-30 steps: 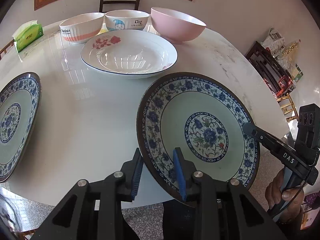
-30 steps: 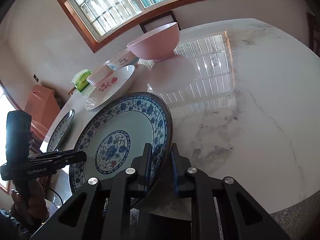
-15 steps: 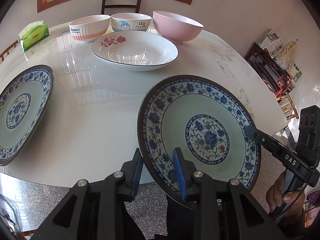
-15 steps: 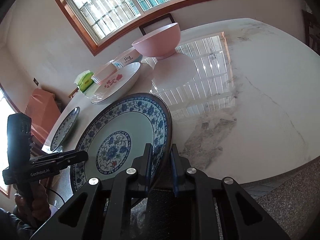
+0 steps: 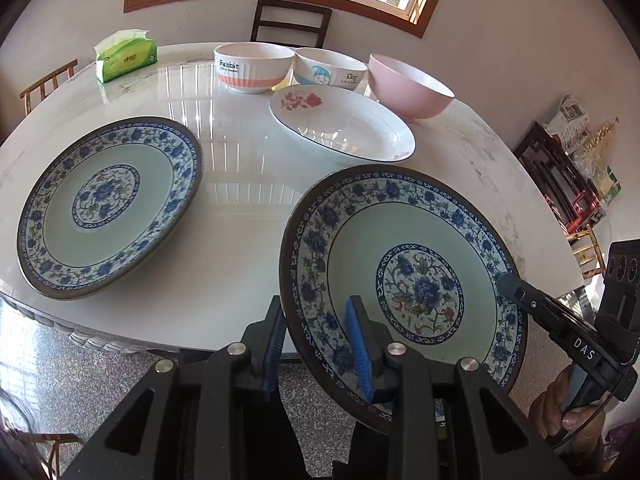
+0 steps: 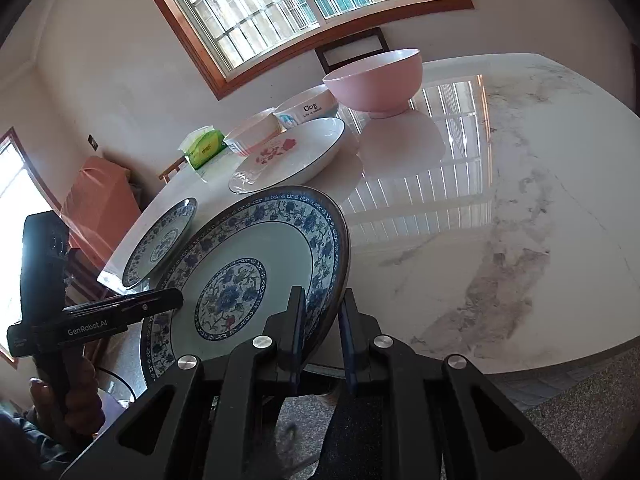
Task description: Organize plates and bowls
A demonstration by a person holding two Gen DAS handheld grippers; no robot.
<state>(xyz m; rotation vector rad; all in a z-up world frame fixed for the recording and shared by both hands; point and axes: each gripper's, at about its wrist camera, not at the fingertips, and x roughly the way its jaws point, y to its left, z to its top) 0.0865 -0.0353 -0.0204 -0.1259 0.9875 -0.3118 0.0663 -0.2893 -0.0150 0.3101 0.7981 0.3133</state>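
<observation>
At the lower right of the left wrist view, the round blue-and-white floral porcelain plate (image 5: 404,272) hangs tilted past the edge of the white marble table (image 5: 240,248), its rim pinched by both the left tool (image 5: 316,344) and the right tool (image 6: 320,336), each closed on it. Over the last second it has drawn back from the table while the matching floral plate (image 5: 108,204) has slid toward frame centre, so stacking there looks likely next.
</observation>
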